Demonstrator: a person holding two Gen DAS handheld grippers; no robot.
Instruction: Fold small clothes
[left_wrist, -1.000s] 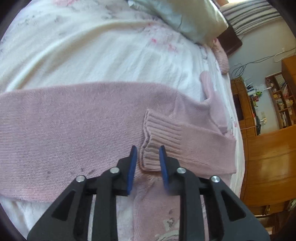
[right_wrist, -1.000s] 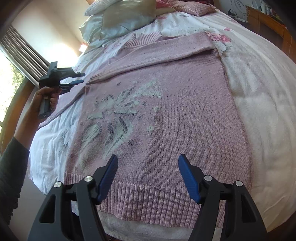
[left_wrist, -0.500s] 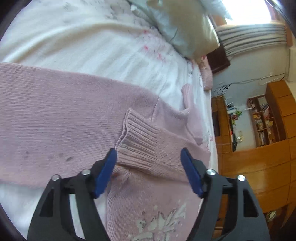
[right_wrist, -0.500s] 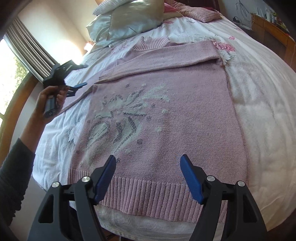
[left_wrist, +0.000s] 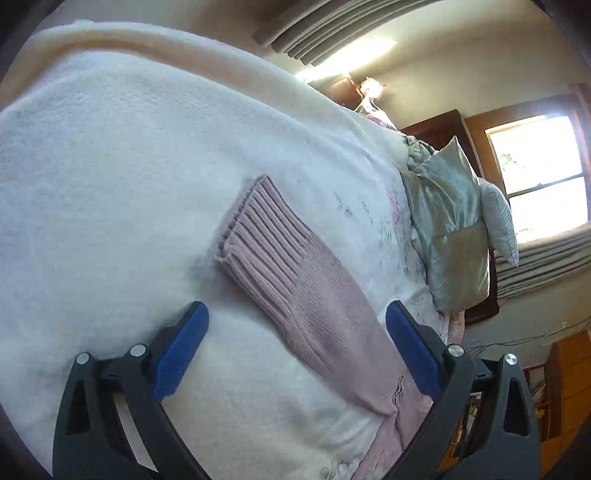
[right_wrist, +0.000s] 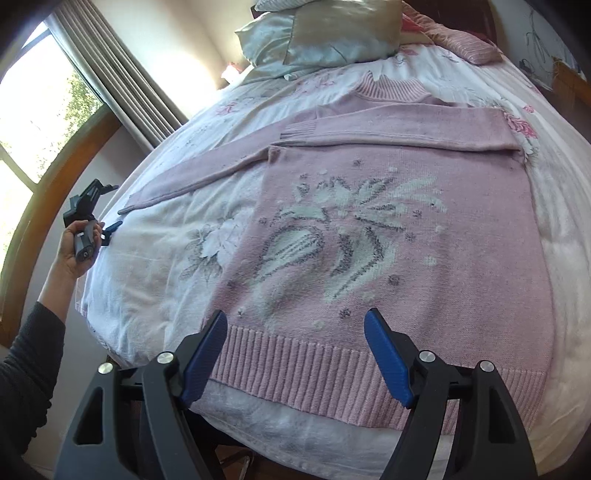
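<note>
Pink sweater lies flat, front up, on the bed, w/ white-and-grey leaf pattern in the middle and ribbed hem nearest the right wrist cam. One sleeve is folded across the chest just below the collar, its cuff ending near the opposite shoulder. The other sleeve stretches out sideways over the white bedspread, ribbed cuff at the far end.

Left claw: jaws wide, nothing held, hovering over that outstretched sleeve, which runs btwn the blue pads. In the right wrist view a hand grips it at the bed's edge, near the sleeve end.

Right claw: jaws wide, nothing held, above the hem. Pillows sit at the head of the bed.
</note>
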